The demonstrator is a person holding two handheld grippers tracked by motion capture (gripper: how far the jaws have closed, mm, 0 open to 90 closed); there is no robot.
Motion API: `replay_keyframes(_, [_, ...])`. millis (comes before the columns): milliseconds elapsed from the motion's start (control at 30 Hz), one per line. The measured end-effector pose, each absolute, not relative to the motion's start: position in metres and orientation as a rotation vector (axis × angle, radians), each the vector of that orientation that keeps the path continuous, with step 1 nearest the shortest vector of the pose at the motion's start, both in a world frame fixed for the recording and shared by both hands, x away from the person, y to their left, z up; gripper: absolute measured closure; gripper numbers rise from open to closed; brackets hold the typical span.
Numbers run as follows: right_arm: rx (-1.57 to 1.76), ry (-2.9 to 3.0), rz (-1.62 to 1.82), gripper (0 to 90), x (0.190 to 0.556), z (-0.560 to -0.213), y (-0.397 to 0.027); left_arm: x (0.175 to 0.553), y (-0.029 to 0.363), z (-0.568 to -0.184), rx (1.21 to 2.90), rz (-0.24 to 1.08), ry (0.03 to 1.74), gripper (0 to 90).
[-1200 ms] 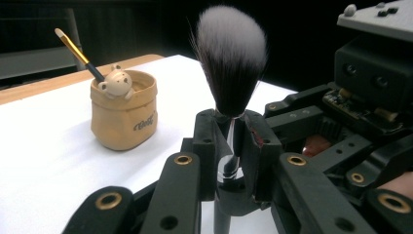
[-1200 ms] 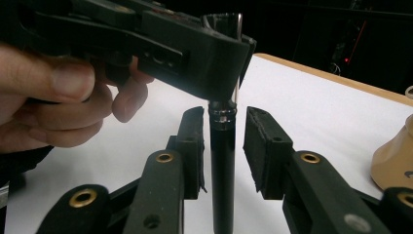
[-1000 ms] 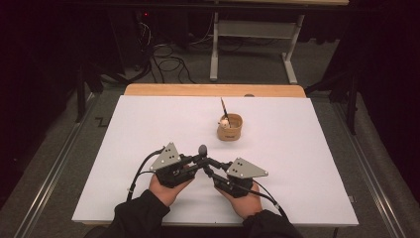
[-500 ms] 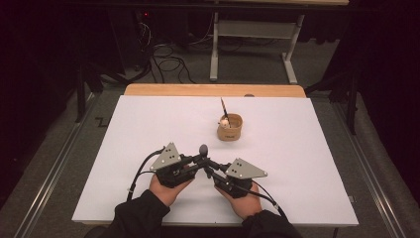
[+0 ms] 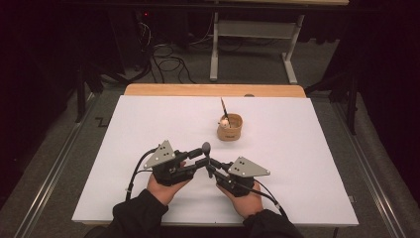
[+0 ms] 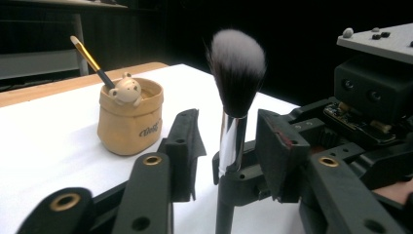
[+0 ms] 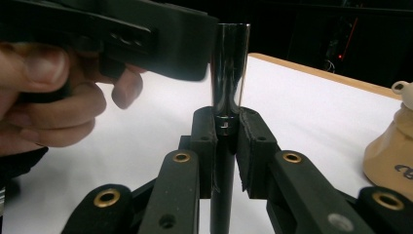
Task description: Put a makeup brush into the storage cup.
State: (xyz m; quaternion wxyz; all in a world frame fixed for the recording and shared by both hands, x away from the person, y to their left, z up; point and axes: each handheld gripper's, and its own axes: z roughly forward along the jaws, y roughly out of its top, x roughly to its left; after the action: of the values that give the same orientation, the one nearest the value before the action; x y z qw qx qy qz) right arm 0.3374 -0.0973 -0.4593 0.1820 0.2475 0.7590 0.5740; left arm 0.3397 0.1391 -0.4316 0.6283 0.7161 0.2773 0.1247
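A makeup brush (image 5: 206,147) with a dark fluffy head (image 6: 236,63) and chrome ferrule (image 7: 228,63) stands upright near the table's front. My right gripper (image 7: 225,130) is shut on its black handle just below the ferrule. My left gripper (image 6: 229,144) reaches in from the left at ferrule height. Its jaws have just been opening, and the brush stands between them with a gap on each side. A tan bag-shaped cup (image 5: 230,130) with a small bear figure (image 6: 124,90) holds a thin gold-handled brush (image 6: 90,58) farther back.
Everything rests on a white board (image 5: 307,158), with a wooden strip (image 5: 213,90) along its far edge. Cables and a metal stand (image 5: 257,29) lie on the floor beyond. Metal rails (image 5: 44,178) run down both sides of the table.
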Motion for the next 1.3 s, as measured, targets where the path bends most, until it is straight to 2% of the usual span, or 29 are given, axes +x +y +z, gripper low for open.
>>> replay_keyframes(367, [0.714,2.125,1.608,80.3,0.34,-0.458,-0.106,0.343,0.158,-0.434,1.676,0.325,0.688,45.0])
replay_keyframes(767, [0.728,2.105,1.606,80.3,0.342,-0.455,-0.116,0.342,0.179,-0.439,1.707,0.428,0.736,35.6])
replay_keyframes(1300, [0.735,2.09,1.599,80.2,0.344,-0.452,-0.127,0.338,0.207,-0.451,1.762,0.481,0.806,21.1])
